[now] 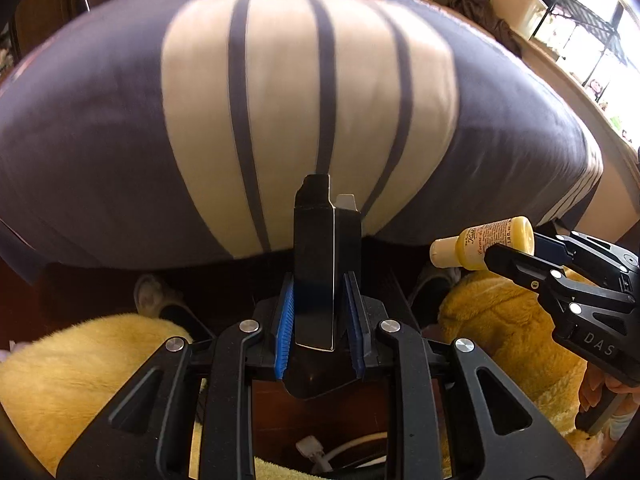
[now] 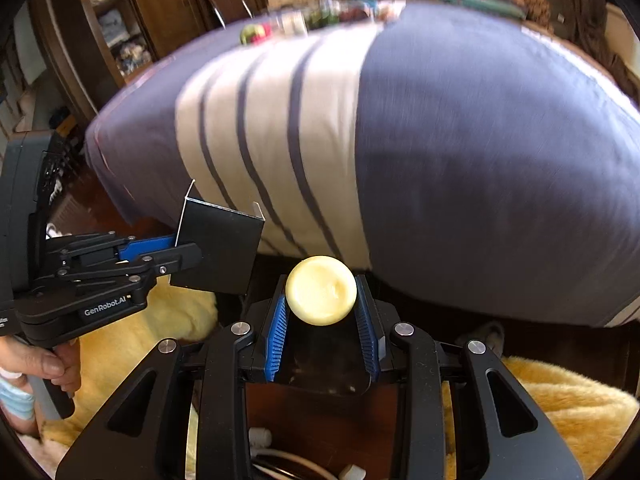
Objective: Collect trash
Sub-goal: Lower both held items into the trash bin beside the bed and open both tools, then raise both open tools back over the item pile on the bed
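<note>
My left gripper (image 1: pixel 320 308) is shut on a black cardboard box (image 1: pixel 320 264), held upright with its top flaps open, in front of the bed edge. The box also shows in the right wrist view (image 2: pixel 220 252), held by the left gripper (image 2: pixel 188 254). My right gripper (image 2: pixel 322 312) is shut on a small yellow lotion bottle (image 2: pixel 321 296), cap end facing the camera. In the left wrist view the bottle (image 1: pixel 484 242) lies sideways in the right gripper (image 1: pixel 516 252), to the right of the box.
A bed with a navy and white striped cover (image 1: pixel 304 104) fills the view ahead. Small items (image 2: pixel 288 24) lie at its far side. Yellow fluffy fabric (image 1: pixel 80 376) is below both grippers. Slippers (image 1: pixel 156 296) are on the dark floor. Shelves (image 2: pixel 112 20) stand at left.
</note>
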A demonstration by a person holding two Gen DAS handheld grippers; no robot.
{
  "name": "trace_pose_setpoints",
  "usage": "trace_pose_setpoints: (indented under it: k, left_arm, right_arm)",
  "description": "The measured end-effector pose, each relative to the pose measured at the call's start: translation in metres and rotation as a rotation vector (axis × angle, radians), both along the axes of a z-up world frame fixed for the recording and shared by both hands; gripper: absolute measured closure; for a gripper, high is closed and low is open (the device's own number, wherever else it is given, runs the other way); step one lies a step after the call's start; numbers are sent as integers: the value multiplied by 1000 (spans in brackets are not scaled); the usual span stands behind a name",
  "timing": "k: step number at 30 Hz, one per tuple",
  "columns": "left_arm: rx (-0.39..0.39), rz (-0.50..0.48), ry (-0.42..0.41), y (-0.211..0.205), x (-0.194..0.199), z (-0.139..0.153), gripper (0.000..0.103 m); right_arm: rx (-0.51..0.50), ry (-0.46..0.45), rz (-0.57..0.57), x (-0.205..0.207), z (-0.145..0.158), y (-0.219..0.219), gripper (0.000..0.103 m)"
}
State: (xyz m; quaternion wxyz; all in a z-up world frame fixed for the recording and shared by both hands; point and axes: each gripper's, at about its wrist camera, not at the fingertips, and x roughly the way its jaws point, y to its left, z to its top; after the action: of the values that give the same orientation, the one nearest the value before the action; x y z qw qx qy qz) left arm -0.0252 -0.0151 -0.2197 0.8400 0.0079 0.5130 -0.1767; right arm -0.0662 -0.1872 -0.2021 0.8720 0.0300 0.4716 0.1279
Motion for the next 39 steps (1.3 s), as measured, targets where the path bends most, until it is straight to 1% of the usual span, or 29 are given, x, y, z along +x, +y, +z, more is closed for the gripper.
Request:
trace_pose_setpoints:
  k: [3, 6, 9, 11, 14, 17, 21, 23, 25, 27, 28, 29, 30, 32, 33, 34, 35, 36, 37, 38, 39]
  left_arm:
    - [5, -7, 67, -2, 8, -32, 81]
    - [15, -13, 116, -6, 14, -55, 81]
    - [25, -24, 186, -11, 21, -80, 81]
    - [40, -38, 230, -15, 24, -95, 81]
    - [54, -51, 274, -17, 23, -110, 80]
    - [59, -55, 301, -17, 24, -115, 80]
    - [66, -46, 308, -14, 27, -118, 79]
    - [63, -39, 324, -14, 29, -118, 79]
    - [65, -35, 330, -14, 30, -119, 75]
    - [62, -36, 327, -13, 30, -119, 66]
    - [62, -37, 322, -13, 30, -117, 63]
    - [61, -37, 316, -13, 29, -114, 57]
    - [61, -37, 309, -14, 28, -111, 54]
    - [65, -31, 295, -12, 27, -106, 51]
    - [65, -27, 290, -11, 26, -103, 48]
    - [65, -20, 282, -9, 25, -99, 46]
    - [64, -14, 271, -8, 23, -94, 42]
    - [66, -9, 261, -7, 22, -89, 39]
    - [68, -3, 246, -5, 21, -84, 37]
    - [66, 1, 233, -3, 20, -78, 34]
    - [63, 5, 221, -2, 19, -73, 32]
  right_arm:
    - [7, 51, -11, 6, -23, 2, 70]
    - [19, 109, -21, 13, -47, 3, 70]
    - [32, 162, -24, 20, -67, 6, 70]
    - [21, 190, -19, 26, -78, 10, 70]
    - [16, 221, -13, 31, -88, 16, 70]
    - [20, 240, -7, 38, -90, 18, 70]
    - [44, 250, -8, 45, -91, 15, 69]
    - [46, 249, -8, 48, -93, 14, 68]
    - [47, 251, -9, 49, -92, 14, 68]
    - [51, 250, -11, 51, -93, 14, 67]
    - [53, 246, -12, 51, -92, 14, 67]
    - [60, 242, -12, 51, -91, 14, 64]
    - [66, 238, -14, 52, -89, 14, 62]
    - [70, 224, -19, 52, -85, 14, 51]
    - [71, 216, -24, 52, -83, 13, 48]
    - [73, 204, -31, 51, -79, 12, 42]
    - [73, 194, -37, 51, -77, 11, 36]
    - [69, 179, -45, 50, -73, 9, 32]
    - [58, 162, -56, 49, -69, 7, 25]
    - [45, 141, -69, 47, -63, 5, 21]
    - [37, 123, -76, 46, -59, 3, 20]
